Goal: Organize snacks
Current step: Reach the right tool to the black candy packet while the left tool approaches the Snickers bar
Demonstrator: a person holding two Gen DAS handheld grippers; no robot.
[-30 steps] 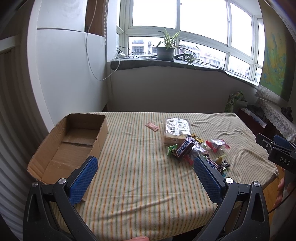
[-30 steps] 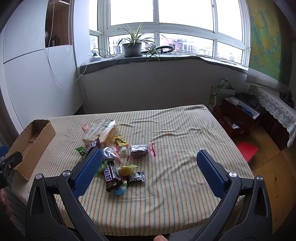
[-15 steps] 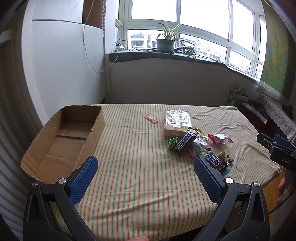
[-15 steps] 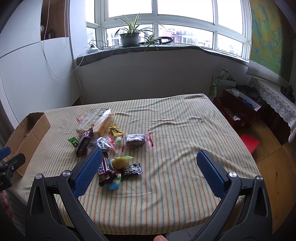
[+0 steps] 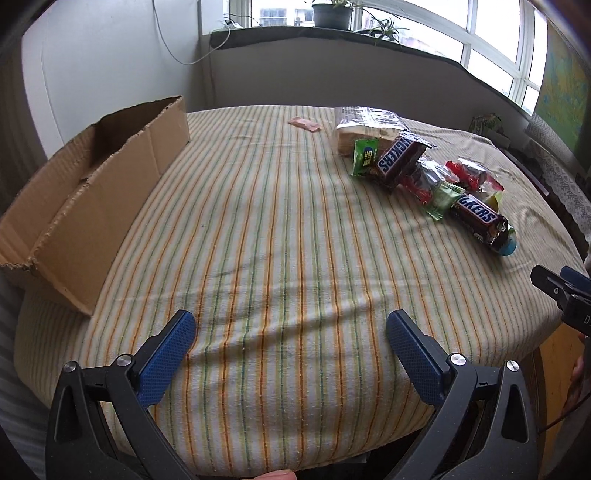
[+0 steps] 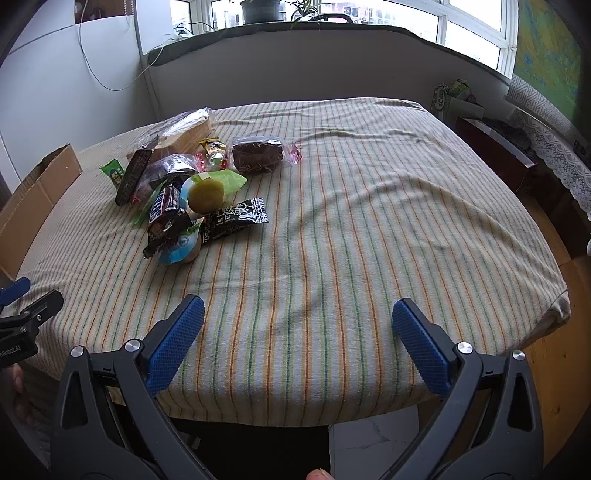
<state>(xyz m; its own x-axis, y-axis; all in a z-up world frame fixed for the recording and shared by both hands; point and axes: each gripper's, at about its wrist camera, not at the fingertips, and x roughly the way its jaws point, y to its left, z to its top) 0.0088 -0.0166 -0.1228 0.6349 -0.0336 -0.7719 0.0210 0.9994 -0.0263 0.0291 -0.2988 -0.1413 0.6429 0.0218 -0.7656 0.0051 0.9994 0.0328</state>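
Note:
A pile of wrapped snacks lies on the striped tablecloth (image 5: 266, 236): two Snickers bars (image 5: 397, 158) (image 5: 478, 218), a green packet (image 5: 364, 157), a clear bag of bread (image 5: 365, 123) and a small pink packet (image 5: 304, 123). In the right wrist view the pile (image 6: 184, 192) includes a yellow round cake (image 6: 205, 192), a brown cake (image 6: 258, 155) and a black packet (image 6: 236, 218). An open cardboard box (image 5: 88, 192) stands at the left. My left gripper (image 5: 291, 332) is open and empty over the near table edge. My right gripper (image 6: 297, 321) is open and empty, right of the pile.
A windowsill with a potted plant (image 6: 258, 9) runs along the back wall. A cable (image 5: 173, 48) hangs down the left wall. Low furniture with a lace cloth (image 6: 550, 147) stands to the right of the table. The wooden floor (image 6: 561, 362) shows at the lower right.
Both grippers have moved forward and tilted down toward the table, so the snacks and the box appear closer and larger. Both stay open and empty.

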